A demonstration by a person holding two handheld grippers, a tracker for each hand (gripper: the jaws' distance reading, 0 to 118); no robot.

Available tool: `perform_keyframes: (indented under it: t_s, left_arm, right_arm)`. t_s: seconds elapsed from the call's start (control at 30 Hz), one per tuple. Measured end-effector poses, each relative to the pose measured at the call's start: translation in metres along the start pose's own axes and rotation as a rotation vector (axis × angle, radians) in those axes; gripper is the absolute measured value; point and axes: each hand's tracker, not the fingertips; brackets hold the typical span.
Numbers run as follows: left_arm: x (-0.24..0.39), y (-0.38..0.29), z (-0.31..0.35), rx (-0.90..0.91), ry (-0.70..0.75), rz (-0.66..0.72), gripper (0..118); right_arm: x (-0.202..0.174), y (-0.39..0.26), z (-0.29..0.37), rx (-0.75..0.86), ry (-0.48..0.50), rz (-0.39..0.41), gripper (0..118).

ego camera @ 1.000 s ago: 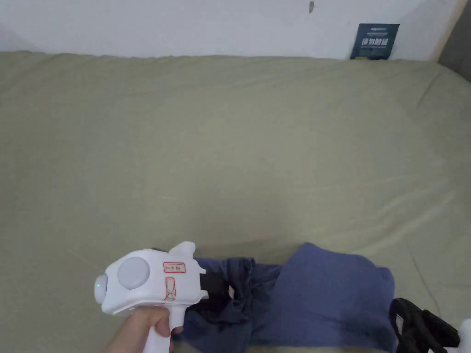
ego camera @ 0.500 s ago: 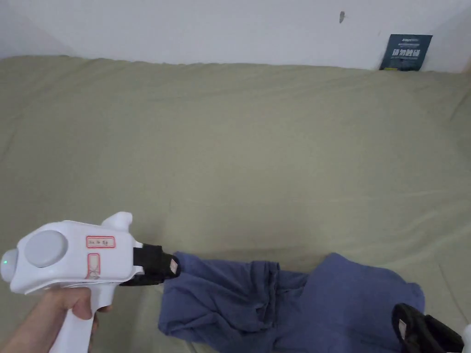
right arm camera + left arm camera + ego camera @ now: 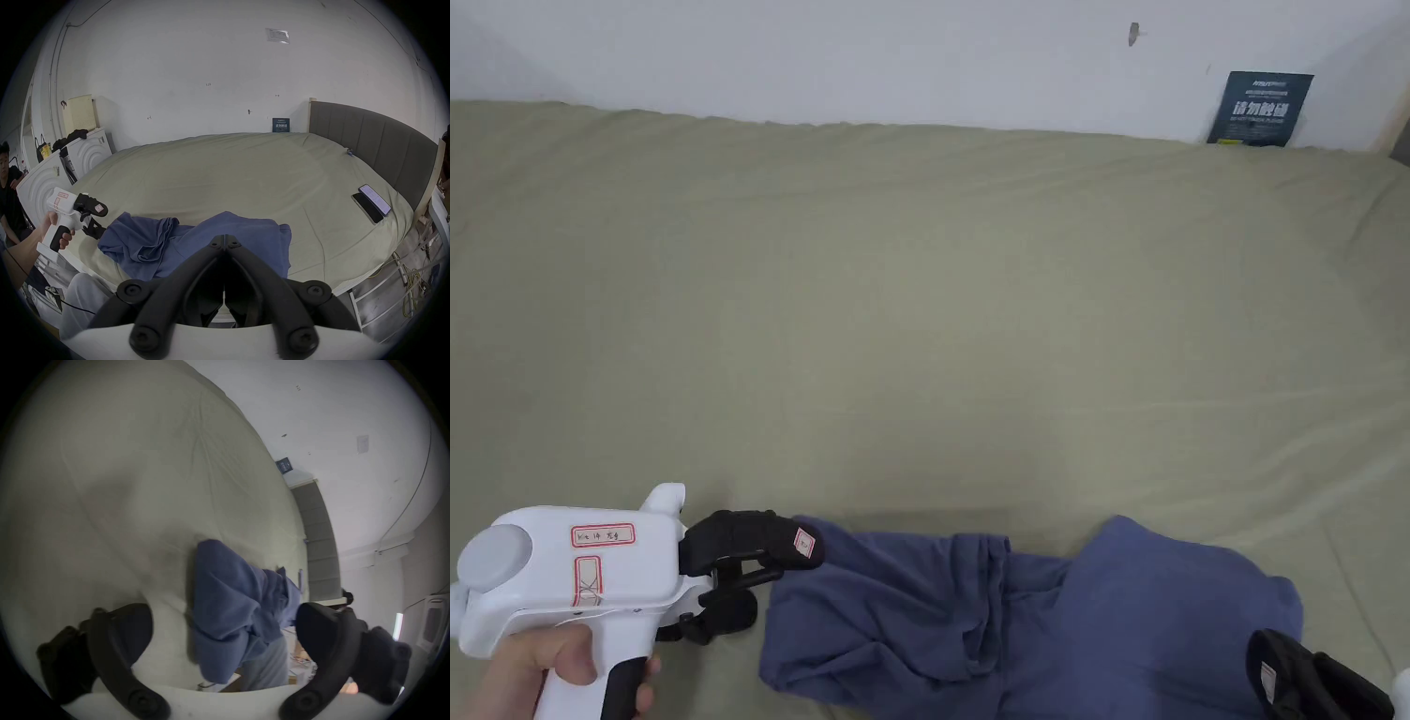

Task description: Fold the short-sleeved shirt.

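A blue short-sleeved shirt (image 3: 1031,614) lies rumpled near the front edge of a bed (image 3: 937,309) covered with an olive-green sheet. The left gripper (image 3: 764,581), held in a hand (image 3: 553,670), sits just beside the shirt's left edge with its jaws spread apart and nothing between them. The right gripper (image 3: 225,240) hovers over the shirt's right part with its jaws pressed together, holding no cloth. Two phones (image 3: 371,203) lie side by side on the bed's far right, near the grey headboard (image 3: 375,136).
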Motion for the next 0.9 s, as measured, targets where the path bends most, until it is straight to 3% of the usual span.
perform_keyframes:
  t_s: [0.17,0.2,0.23,0.27,0.3,0.33,0.37,0.43,0.7,0.9]
  left_arm:
    - [-0.006,0.001,-0.037,-0.085,-0.174,0.066,113]
    - [-0.005,-0.001,-0.044,-0.1,-0.192,0.049,111]
    - [-0.001,-0.002,-0.045,-0.091,-0.18,0.023,101]
    - [0.002,-0.003,-0.044,-0.086,-0.161,0.012,69]
    - [0.001,-0.002,-0.044,-0.083,-0.121,0.013,8]
    - [-0.002,-0.004,-0.048,-0.069,0.025,0.007,8]
    - [-0.003,-0.005,-0.044,-0.049,0.052,-0.019,8]
    - [-0.003,-0.007,-0.032,-0.051,-0.004,0.001,8]
    - [0.017,-0.011,0.061,0.108,0.107,-0.025,8]
    - [0.055,-0.015,0.127,0.24,0.431,-0.069,8]
  right_arm:
    - [0.006,0.002,0.001,0.003,-0.002,-0.029,0]
    - [0.006,0.003,0.001,0.004,-0.003,-0.036,0]
    - [0.007,0.003,0.001,0.005,-0.004,-0.041,0]
    - [0.008,0.003,0.002,0.005,-0.005,-0.045,0]
    - [0.009,0.003,0.004,0.006,-0.006,-0.048,0]
    - [0.01,0.002,0.005,0.01,-0.008,-0.05,0]
    - [0.011,0.002,0.006,0.009,-0.006,-0.051,0]
    - [0.012,0.003,0.008,0.016,-0.007,-0.039,0]
    - [0.015,0.013,0.008,0.062,0.004,-0.044,0]
    - [0.009,0.014,0.001,0.074,0.043,-0.045,0]
